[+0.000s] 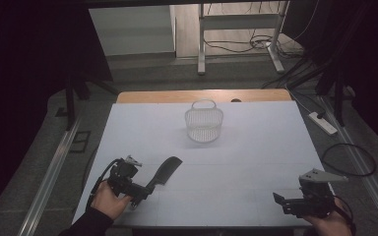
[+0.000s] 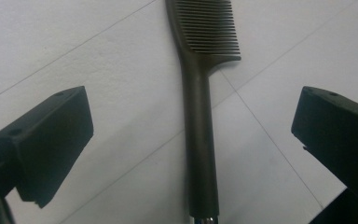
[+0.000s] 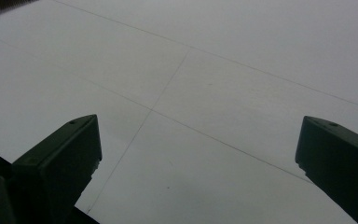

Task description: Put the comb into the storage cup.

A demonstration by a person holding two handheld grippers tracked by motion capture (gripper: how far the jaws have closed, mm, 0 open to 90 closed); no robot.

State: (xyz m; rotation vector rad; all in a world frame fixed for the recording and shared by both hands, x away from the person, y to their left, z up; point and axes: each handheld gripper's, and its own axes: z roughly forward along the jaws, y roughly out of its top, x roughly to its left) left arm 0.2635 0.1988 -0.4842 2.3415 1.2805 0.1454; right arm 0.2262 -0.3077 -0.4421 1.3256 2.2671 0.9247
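Black and matte, the left gripper [image 1: 145, 189] sits near the table's [image 1: 256, 147] near-left corner, held in the person's left hand [image 1: 109, 200]. Its jaws stand wide apart and hold nothing. Between them lies the handle of a dark comb [image 1: 166, 170], on the white surface with its long axis running away from the jaws, toothed head pointing toward the table's middle. In the left gripper view the comb [image 2: 200, 121] runs straight up the centre line, the handle end nearest the camera, each jaw clear of it on either side. Judged from that, closing the jaws would pinch the handle across its width with no turn of the wrist needed.

Farther along, a clear ribbed basket [image 1: 204, 123] stands upright near the middle of the far edge, well apart from the comb.

At the near-right corner the right gripper [image 1: 281, 201] rests with jaws wide open and empty, far from the comb; the left is plainly the nearer one.
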